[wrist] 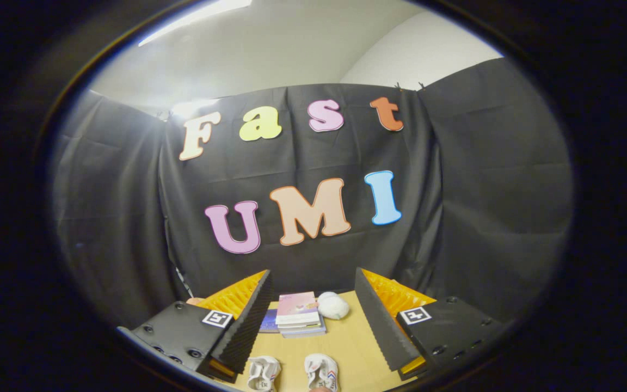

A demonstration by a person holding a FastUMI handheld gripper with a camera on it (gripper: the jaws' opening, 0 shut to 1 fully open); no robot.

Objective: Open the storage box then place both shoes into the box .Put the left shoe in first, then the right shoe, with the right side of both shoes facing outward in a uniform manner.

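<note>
- Gripper view, over a pale wooden table (346, 340): my gripper (313, 321) hangs above the tabletop with its two fingers spread wide apart, holding nothing.
- Nearest to me, two small white shoes lie on the table between my fingers, low in the gap. One white shoe (263, 374) sits closer to my left finger (243, 329); the other white shoe (323, 372) lies just beside it, toward the middle. Both carry dark and reddish markings, too small to make out. Neither touches my fingers.
- My right finger (381, 321) stands well clear of the shoes, its ridged inner face turned toward the gap. Each finger's mount bears a square black-and-white marker.
- Farther on, beyond the shoes and between my fingertips, a small stack of books (298, 314) rests on the table, a pink cover on top.
- Just beside the stack, on its right, sits a round white soft object (333, 305), touching or nearly touching the books; I cannot tell which.
- Past the table's far edge, black cloth (482, 190) drapes the back and sides of the booth.
- Above the cloth, a pale wall (292, 49) catches bright overhead light.
</note>
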